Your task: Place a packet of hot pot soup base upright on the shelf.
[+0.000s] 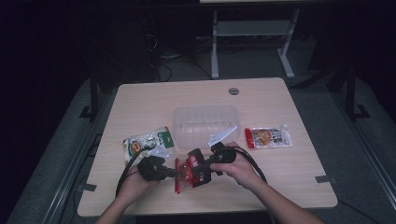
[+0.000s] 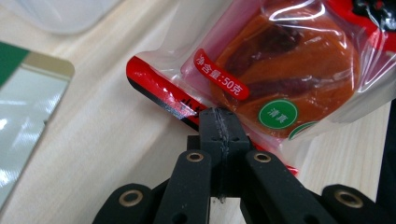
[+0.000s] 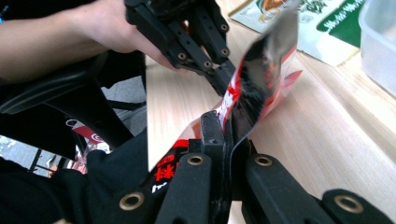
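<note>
Standing in a dark room, the pale wood table [image 1: 261, 100] carries a clear tub [image 1: 205, 123]. Red packet [image 1: 187, 172], clear-windowed over orange-red contents, is held just above its near edge. Left hand-held gripper [image 1: 175, 172] and right hand-held gripper [image 1: 198, 173] each clamp one packet edge.

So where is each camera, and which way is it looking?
High view: above the table, looking forward and down; forearms, both hands, left gripper, right gripper.
Left gripper view: along its jaws, shut on the red packet.
Right gripper view: along its jaws, shut on the packet's other edge; left hand beyond.
All three share the red packet.
</note>
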Tool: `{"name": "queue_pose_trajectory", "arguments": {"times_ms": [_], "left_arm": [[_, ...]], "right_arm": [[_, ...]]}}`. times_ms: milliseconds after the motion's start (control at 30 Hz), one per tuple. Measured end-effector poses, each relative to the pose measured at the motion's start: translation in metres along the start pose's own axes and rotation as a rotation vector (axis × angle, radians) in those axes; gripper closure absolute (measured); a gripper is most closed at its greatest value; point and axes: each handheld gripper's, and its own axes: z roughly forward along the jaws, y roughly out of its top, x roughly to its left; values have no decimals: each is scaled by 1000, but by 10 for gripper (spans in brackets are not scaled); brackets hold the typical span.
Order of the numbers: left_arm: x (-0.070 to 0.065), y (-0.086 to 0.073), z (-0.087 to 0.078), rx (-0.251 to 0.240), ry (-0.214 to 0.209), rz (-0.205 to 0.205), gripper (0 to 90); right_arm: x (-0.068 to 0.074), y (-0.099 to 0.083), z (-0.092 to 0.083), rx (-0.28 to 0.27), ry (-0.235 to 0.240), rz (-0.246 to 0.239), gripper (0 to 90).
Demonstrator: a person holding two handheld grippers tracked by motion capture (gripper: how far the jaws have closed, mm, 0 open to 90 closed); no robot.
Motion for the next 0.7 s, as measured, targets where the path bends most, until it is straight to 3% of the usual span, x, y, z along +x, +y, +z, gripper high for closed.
{"name": "queue_pose_trajectory", "arguments": {"times_ms": [233, 500, 700], "left_arm": [[-3, 5, 3, -25, -50, 9, 899], [-3, 3, -4, -62, -64, 9, 897], [0, -5, -12, -68, -84, -15, 800]], "right_arm": [[9, 3, -4, -16, 19, -35, 899], [12, 6, -13, -26, 23, -44, 900], [12, 6, -24, -54, 10, -46, 900]]}}
